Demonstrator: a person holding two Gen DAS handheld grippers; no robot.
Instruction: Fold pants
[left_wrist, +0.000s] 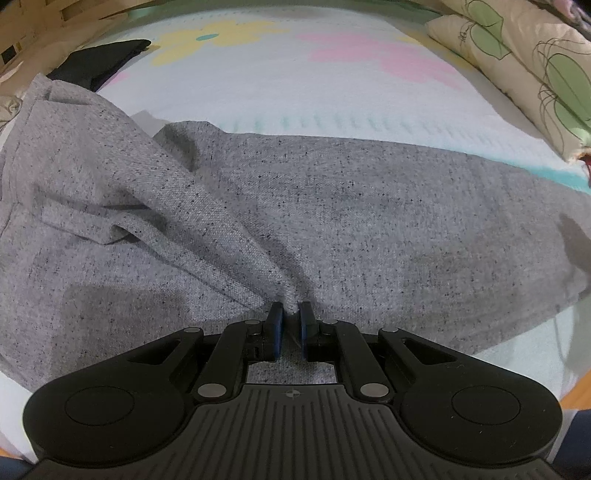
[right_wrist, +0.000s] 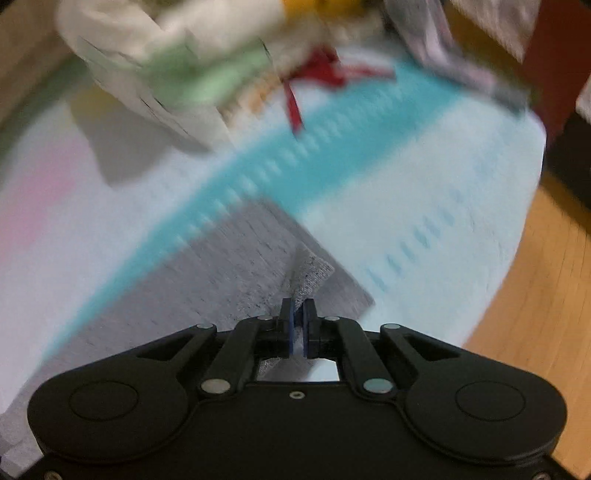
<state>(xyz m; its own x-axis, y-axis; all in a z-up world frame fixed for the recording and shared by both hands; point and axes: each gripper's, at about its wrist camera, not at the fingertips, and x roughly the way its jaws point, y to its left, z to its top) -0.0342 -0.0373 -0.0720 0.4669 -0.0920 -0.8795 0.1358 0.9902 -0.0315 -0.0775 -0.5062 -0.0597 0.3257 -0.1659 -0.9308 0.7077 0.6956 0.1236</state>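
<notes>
Evidently the soft, floppy pants (left_wrist: 332, 206) bunch easily; left gripper (left_wrist: 290, 314) and right gripper (right_wrist: 297, 312) each pinch a fold, best at hems.

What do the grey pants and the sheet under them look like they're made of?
Grey pants: looks like a soft, matte knit, probably cotton-blend jersey or sweatshirt fabric; a fine weave grain with dark flecks shows, and it drapes in soft folds. Sheet: thin printed woven cloth, matte, with pastel flowers; fibre can't be told.
</notes>
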